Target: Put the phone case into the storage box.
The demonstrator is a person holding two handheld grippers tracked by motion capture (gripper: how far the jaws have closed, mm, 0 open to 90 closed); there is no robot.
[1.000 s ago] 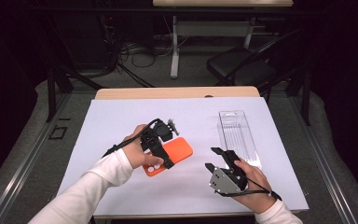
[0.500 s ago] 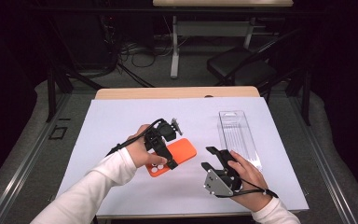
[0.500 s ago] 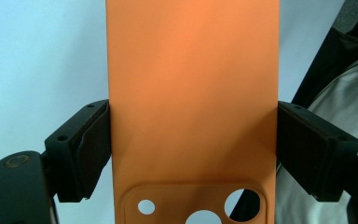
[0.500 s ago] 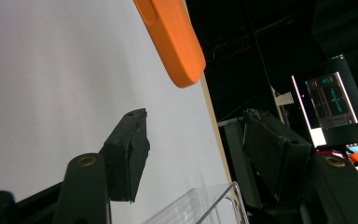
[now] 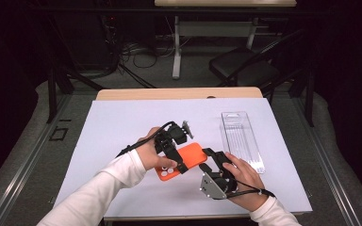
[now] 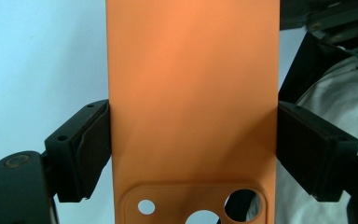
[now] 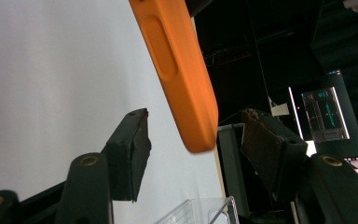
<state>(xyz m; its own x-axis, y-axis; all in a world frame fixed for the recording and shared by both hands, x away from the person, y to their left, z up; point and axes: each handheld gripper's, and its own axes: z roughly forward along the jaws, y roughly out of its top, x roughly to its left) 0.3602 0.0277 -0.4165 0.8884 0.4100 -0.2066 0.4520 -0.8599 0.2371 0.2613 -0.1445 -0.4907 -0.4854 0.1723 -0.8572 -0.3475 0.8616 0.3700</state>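
An orange phone case (image 5: 194,155) with camera cut-outs is held above the white table cover (image 5: 122,127). My left gripper (image 5: 175,162) is shut on it; in the left gripper view both jaws press the long edges of the case (image 6: 191,93), and the left gripper (image 6: 193,149) grips just above the cut-outs. My right gripper (image 5: 213,156) is at the case's right end. In the right gripper view the rounded corner of the case (image 7: 179,70) hangs between the spread jaws of the right gripper (image 7: 193,135) without touching either one.
A clear plastic package (image 5: 241,140) lies on the right part of the cover, its edge low in the right gripper view (image 7: 200,212). The wooden table edge (image 5: 179,93) runs along the back. A dark chair (image 5: 245,70) stands beyond it.
My right gripper has moved left, up to the end of the case. The left gripper has carried the case slightly to the right.
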